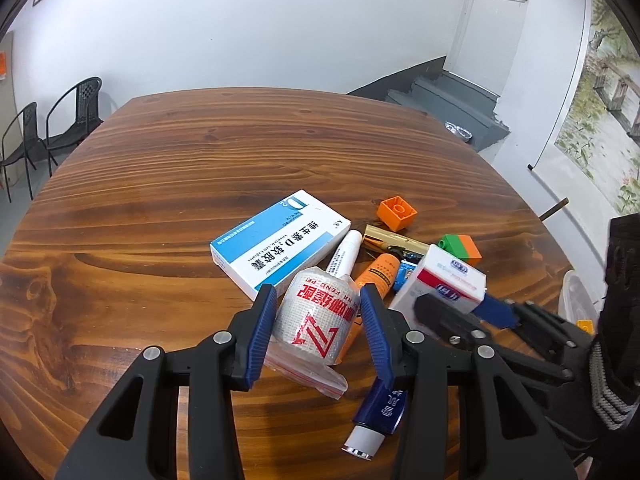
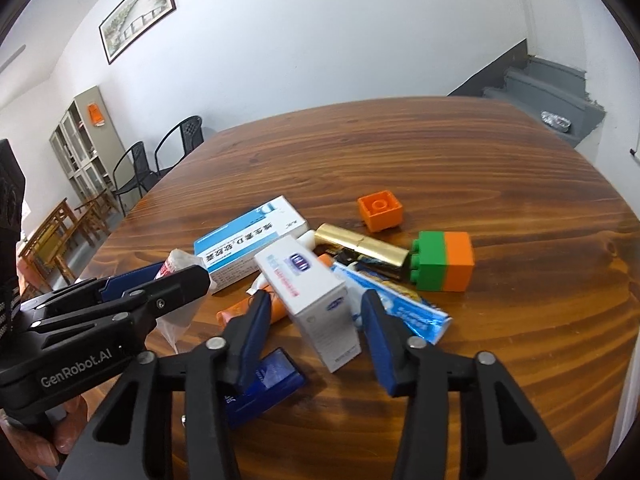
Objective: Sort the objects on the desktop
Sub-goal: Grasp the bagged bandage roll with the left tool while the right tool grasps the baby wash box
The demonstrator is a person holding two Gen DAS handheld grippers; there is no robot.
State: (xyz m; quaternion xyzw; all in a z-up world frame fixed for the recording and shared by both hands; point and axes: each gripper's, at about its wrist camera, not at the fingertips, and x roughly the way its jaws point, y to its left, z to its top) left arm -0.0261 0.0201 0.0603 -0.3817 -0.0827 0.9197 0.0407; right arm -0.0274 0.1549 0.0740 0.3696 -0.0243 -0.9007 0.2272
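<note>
two boxes, two toy blocks lie mid-frame. left gripper pinches a bagged bandage roll; right gripper straddles, fingers spread, the white box.

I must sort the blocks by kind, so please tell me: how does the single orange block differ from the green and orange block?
The orange block is one colour; the two-colour block is half green, half orange. The orange block sits with its stud facing up; the two-colour block lies on its side, studs pointing sideways. The orange block stands apart from the pile; the two-colour block lies against the gold tube. Both are plastic studded bricks on the table.
</note>
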